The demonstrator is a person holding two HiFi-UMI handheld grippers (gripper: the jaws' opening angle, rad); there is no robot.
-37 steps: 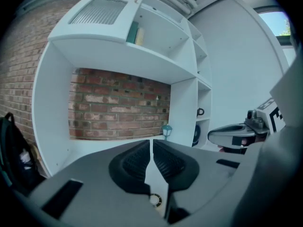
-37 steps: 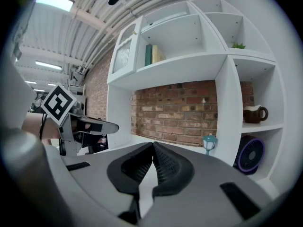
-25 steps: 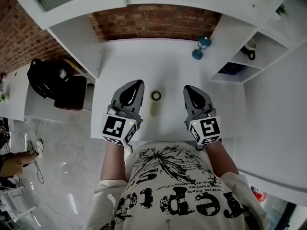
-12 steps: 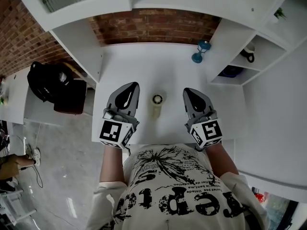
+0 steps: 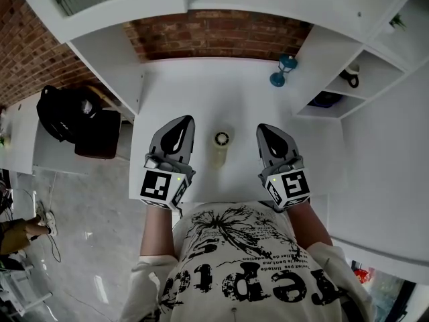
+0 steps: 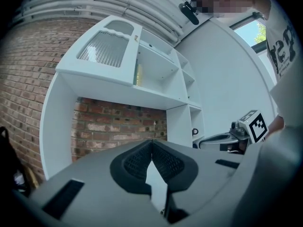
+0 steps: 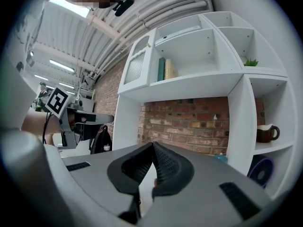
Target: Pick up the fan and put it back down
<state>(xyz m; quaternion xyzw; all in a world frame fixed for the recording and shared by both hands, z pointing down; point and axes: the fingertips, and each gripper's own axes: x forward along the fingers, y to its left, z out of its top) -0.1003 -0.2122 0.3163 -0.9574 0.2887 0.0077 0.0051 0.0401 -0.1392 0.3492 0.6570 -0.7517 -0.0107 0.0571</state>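
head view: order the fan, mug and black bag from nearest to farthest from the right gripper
From the right gripper:
1. fan, just to its left
2. mug, up to the right, in the shelf
3. black bag, far left

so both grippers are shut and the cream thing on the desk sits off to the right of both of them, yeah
Not quite. The left gripper and the right gripper are both shut. But the cream object on the desk sits between the two grippers, not off to the right of both. The head view shows this.
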